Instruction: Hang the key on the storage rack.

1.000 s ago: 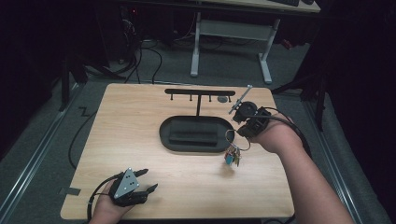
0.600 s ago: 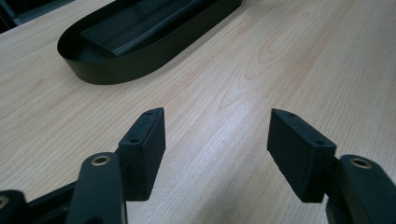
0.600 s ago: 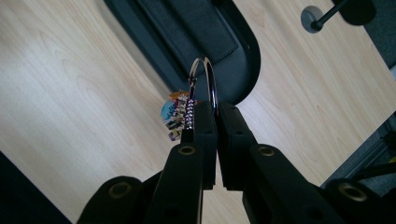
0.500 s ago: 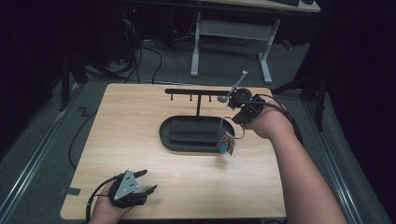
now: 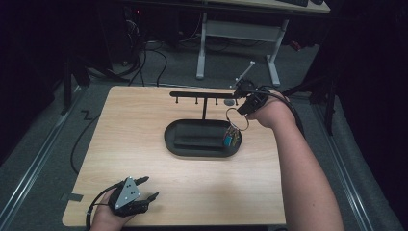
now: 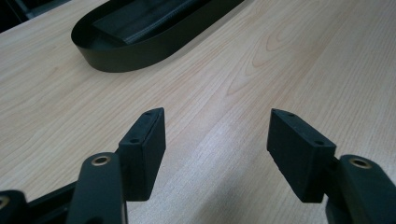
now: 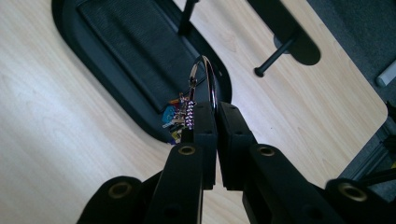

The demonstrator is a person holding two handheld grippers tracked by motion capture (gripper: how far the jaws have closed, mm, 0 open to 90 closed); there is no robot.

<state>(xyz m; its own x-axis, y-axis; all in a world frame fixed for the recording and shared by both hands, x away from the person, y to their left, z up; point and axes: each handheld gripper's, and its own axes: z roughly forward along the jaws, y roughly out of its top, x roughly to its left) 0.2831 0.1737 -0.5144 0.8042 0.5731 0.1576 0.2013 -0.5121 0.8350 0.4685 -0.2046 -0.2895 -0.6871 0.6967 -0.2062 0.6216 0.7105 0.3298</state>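
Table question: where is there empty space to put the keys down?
The table is bare wood left of the tray, and in front of it, between the tray and the left gripper. It is crowded at the back right: the right gripper holds the keys by the hook rack, above the tray's end.

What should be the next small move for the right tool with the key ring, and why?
Probably carry the key ring a little further toward the rack's end peg and line up the ring's opening. The right tool is shut on the ring, the keys hang over the black tray, and the ring is not yet on a peg.
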